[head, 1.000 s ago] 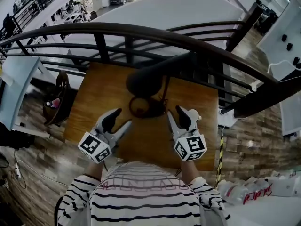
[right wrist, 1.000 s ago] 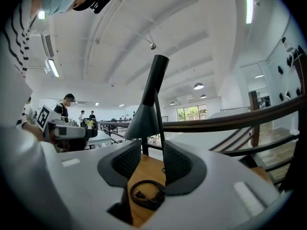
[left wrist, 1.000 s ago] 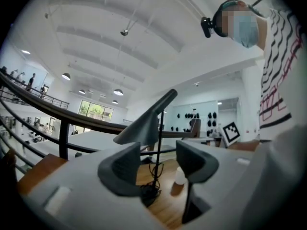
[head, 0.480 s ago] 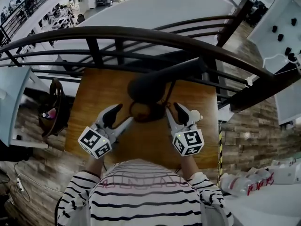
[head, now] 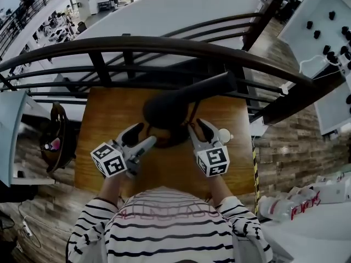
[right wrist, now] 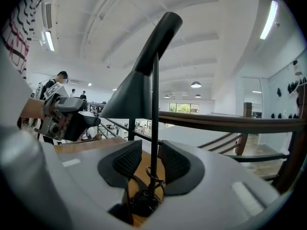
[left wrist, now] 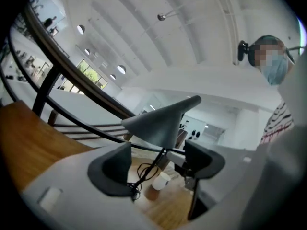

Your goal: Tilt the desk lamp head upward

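Well, left gripper (left wrist: 158, 166) just opened, empty. Right gripper (right wrist: 151, 163) closing round lamp stem (right wrist: 154, 109), no contact; only its view shows that.

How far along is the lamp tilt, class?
Done: nothing yet; the head points down. In hand: the right gripper, jaws just closing further, straddles the stem without gripping; the left gripper, jaws just opened wide, is empty, facing the head. Left: grip, tilt head up.

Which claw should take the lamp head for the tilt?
Left. The left claw, which has just been opening wide with nothing in it, faces the head. The right claw has just been closing round the stem near the base, likely to steady it.
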Available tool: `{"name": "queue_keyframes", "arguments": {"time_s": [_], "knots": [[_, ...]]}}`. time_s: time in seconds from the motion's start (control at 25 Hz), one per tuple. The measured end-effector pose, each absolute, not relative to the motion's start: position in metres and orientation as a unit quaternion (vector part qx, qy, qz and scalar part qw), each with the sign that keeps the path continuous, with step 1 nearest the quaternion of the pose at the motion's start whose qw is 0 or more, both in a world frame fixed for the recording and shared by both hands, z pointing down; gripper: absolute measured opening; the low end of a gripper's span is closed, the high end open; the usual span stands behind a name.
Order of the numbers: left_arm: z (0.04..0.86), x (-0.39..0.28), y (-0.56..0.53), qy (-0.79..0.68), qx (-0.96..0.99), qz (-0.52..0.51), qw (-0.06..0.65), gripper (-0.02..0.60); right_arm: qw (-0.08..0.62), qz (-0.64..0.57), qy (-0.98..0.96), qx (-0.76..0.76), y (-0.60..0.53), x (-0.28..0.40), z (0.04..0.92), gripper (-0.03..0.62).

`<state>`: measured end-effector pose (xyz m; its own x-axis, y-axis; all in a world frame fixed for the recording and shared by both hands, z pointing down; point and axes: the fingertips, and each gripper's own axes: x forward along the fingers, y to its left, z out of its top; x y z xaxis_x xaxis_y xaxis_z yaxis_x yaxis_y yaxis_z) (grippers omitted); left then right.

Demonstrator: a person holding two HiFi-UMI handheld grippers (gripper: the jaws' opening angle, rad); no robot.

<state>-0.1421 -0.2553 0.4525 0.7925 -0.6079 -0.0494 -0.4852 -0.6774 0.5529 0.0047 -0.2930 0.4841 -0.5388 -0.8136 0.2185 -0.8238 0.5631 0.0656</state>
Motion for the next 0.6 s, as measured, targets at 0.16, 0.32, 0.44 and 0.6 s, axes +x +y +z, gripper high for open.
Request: {"name": "queue_keyframes", "arguments": {"time_s": [0.16, 0.32, 0.44, 0.6], "knots": [[0.459, -0.141, -0.266, -0.284, 0.898, -0.145, 0.305, 0.345, 0.123, 0.017, -0.877, 0.464, -0.302, -0.001, 0.493, 0.127], [0.462, -0.137, -0.276, -0.271, 0.887, -0.166, 0.334, 0.345, 0.124, 0.02, -0.876, 0.465, -0.314, -0.002, 0.496, 0.121], [0.46, -0.137, -0.282, -0.263, 0.88, -0.185, 0.348, 0.345, 0.125, 0.024, -0.876, 0.465, -0.32, -0.003, 0.499, 0.1], [0.459, -0.138, -0.287, -0.252, 0.875, -0.2, 0.363, 0.345, 0.125, 0.02, -0.88, 0.457, -0.321, -0.007, 0.499, 0.078]]}}
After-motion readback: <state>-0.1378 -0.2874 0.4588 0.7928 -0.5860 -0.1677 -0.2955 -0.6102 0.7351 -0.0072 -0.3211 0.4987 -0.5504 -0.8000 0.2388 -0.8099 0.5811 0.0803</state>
